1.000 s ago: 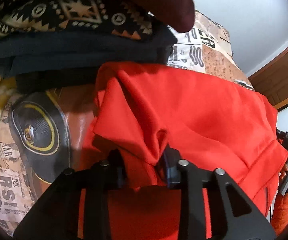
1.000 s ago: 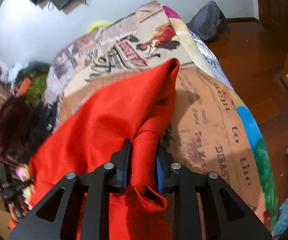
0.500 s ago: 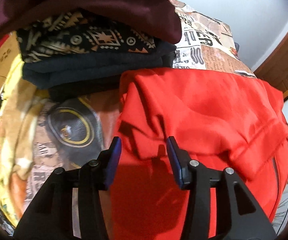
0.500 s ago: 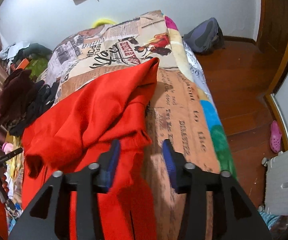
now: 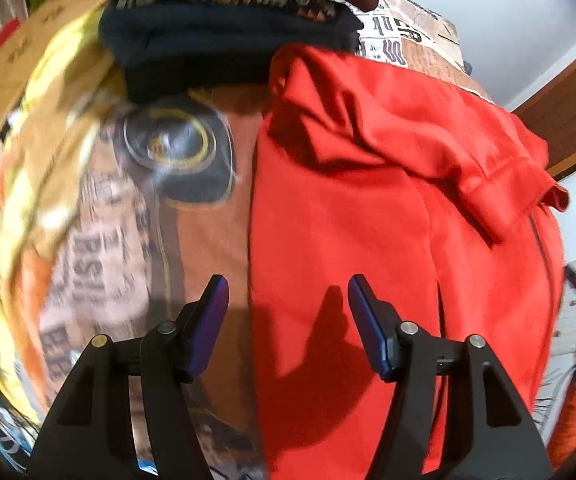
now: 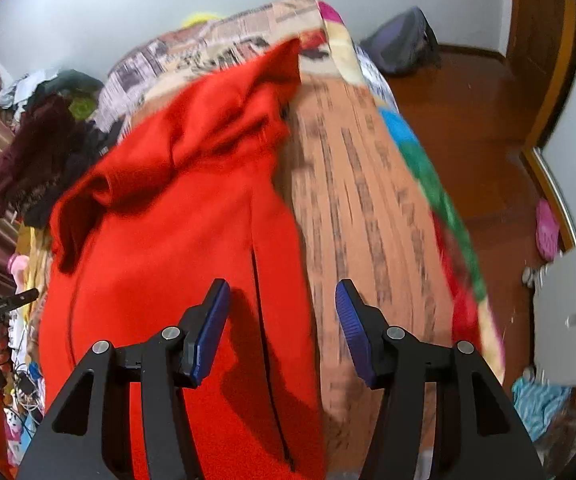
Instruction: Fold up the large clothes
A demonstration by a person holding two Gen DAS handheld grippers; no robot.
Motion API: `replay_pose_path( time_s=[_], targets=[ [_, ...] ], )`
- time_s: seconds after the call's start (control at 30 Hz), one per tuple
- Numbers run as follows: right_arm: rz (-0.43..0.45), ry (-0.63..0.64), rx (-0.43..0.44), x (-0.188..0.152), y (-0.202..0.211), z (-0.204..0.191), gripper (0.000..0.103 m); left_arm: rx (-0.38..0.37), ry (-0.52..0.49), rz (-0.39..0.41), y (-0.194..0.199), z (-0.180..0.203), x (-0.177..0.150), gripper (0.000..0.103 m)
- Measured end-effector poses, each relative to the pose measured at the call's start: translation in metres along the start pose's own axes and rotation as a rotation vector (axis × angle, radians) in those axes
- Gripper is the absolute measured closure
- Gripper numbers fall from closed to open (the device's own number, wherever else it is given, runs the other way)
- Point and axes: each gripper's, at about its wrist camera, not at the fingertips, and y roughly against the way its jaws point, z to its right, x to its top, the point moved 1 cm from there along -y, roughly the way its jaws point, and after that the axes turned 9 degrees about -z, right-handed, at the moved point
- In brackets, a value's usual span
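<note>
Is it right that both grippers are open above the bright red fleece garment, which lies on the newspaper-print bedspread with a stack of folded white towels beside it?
Not quite. The stack beside the bright red fleece garment is folded dark clothes, navy and patterned, not white towels; the left wrist view shows it. The rest holds: left gripper and right gripper are open, jaws just opened, nothing between them, over the newspaper-print bedspread.

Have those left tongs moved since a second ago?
Yes. The left tongs have let go of the red garment, opened, and pulled back from the stack of folded clothes.
</note>
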Motion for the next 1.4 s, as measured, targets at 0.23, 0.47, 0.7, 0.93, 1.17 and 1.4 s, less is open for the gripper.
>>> replay_pose_path(
  time_s=[0.23,0.47,0.7,0.93,1.17,1.4],
  targets=[
    [0.005,0.005,-0.013,-0.029,-0.001,-0.006,0.044,-0.093,0.05,-0.072,-0.015,-0.01,-0.033,0.042],
    [0.01,0.031,-0.034,-0.042,-0.008,-0.017,0.033,-0.244,0.146,-0.099,-0.029,-0.02,-0.061,0.035],
    [0.042,0.053,-0.03,-0.048,-0.012,-0.034,0.049,-0.252,0.031,-0.115,-0.026,0.008,-0.08,0.034],
    [0.048,0.019,0.102,-0.041,-0.002,-0.037,0.089,-0.305,-0.059,-0.068,-0.003,0.044,-0.065,0.096],
    [0.106,0.054,0.208,-0.018,0.025,-0.055,0.091,-0.359,-0.124,0.065,0.044,0.064,-0.037,0.098],
    [0.217,0.066,0.246,0.037,0.054,-0.061,0.092,-0.405,-0.148,0.224,0.087,0.07,0.02,0.098]
  ],
)
